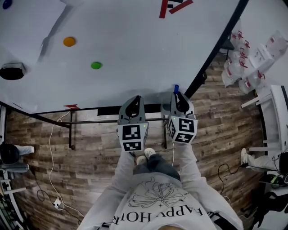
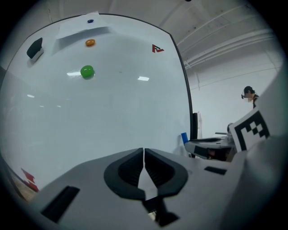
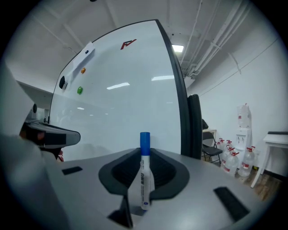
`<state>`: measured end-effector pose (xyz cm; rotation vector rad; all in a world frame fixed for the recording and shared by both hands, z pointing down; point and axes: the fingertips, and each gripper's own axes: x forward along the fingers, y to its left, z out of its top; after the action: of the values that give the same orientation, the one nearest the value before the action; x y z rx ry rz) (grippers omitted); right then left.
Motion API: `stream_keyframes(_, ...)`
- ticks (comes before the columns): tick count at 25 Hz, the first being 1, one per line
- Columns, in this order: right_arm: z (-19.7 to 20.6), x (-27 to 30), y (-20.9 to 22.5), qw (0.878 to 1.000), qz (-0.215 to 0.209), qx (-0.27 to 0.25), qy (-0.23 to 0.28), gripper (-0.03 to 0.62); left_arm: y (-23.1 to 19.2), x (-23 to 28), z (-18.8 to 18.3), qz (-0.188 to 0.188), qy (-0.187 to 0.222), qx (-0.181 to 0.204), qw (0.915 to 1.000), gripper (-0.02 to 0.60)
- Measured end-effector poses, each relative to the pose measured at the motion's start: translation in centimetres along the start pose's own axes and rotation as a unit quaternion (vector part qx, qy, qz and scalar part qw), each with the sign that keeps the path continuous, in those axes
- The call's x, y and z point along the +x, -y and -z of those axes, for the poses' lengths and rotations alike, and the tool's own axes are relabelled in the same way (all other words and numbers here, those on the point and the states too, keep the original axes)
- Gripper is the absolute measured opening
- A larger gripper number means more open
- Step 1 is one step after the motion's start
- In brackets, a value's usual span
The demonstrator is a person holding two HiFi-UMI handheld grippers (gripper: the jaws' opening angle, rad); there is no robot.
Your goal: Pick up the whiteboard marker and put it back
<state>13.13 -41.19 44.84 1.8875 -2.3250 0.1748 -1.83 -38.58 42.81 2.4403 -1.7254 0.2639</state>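
A whiteboard marker (image 3: 144,173) with a white barrel and a blue cap stands upright between the jaws of my right gripper (image 3: 144,155), which is shut on it. In the head view its blue cap (image 1: 176,88) pokes past the right gripper (image 1: 180,99) toward the whiteboard (image 1: 135,54). My left gripper (image 1: 132,104) is beside it on the left, its jaws shut with nothing between them (image 2: 143,155). The marker's blue cap (image 2: 184,137) shows at the right of the left gripper view. Both grippers point at the board's lower right part.
The whiteboard carries an orange magnet (image 1: 69,42), a green magnet (image 1: 96,65), an eraser (image 1: 12,72) at the left and a red logo (image 1: 173,6). Its black frame edge (image 1: 216,49) runs past the right gripper. Water bottles (image 1: 243,67) stand at the right on the wooden floor.
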Motion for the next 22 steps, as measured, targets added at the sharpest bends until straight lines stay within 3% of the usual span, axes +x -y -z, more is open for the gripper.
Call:
stream_keyframes(5,2.3,0.6,0.3,1.000,-0.006,0.028,-0.003,0.061,0.4,0.6,0.7,-0.002,-0.006,-0.001,1.0000,0.009)
stream_keyframes(10,4.2,0.9,0.0,1.000,-0.008,0.023,-0.011,0.061,0.4,0.8,1.5,-0.006,-0.017,0.001,0.9998,0.009)
stream_keyframes(17,7.3,1.2,0.2,0.998,0.004,0.030,-0.053,0.063,0.6,0.9,2.5,-0.006,-0.026,-0.006,0.9996,0.009)
stream_keyframes(22,7.2,0.9,0.1,0.998,0.008,0.027,-0.053,0.127,0.6,0.7,2.4,-0.005,-0.024,-0.007,0.9997,0.009)
